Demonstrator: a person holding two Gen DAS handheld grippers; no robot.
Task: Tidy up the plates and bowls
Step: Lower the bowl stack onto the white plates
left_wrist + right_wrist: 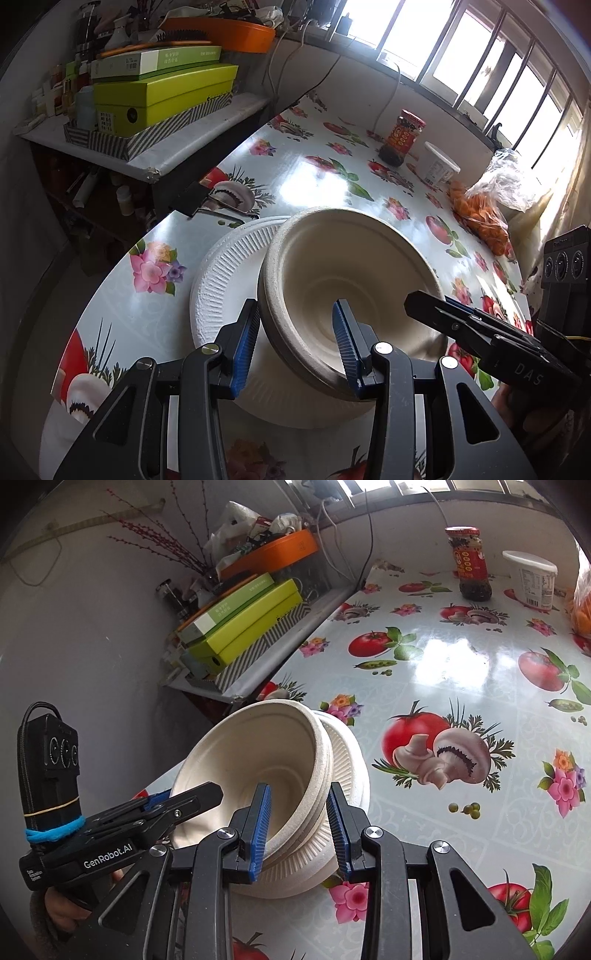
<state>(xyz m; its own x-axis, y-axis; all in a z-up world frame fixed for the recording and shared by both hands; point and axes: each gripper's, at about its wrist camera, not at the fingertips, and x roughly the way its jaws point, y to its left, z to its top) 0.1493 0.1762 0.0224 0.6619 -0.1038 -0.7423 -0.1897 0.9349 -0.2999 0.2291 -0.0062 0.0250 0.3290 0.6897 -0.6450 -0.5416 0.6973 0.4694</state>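
Note:
A stack of beige paper bowls [332, 266] is tilted over a white ribbed foam plate [221, 280] near the table's front edge. My left gripper [295, 343] straddles the near rim of the bowls, one blue pad inside and one outside, with a gap showing. My right gripper [299, 823] straddles the other side of the bowl stack [258, 760] the same way, above the foam plate [351, 771]. The right gripper also shows at the right of the left wrist view [480, 332], and the left gripper at the left of the right wrist view [155, 812].
The table has a glossy floral oilcloth [461, 672]. A red-labelled sauce jar [471, 565], a white tub [533, 579] and a bag of orange fruit [484, 214] stand at the far side. A side shelf holds green boxes [162, 96] and an orange tray [221, 31].

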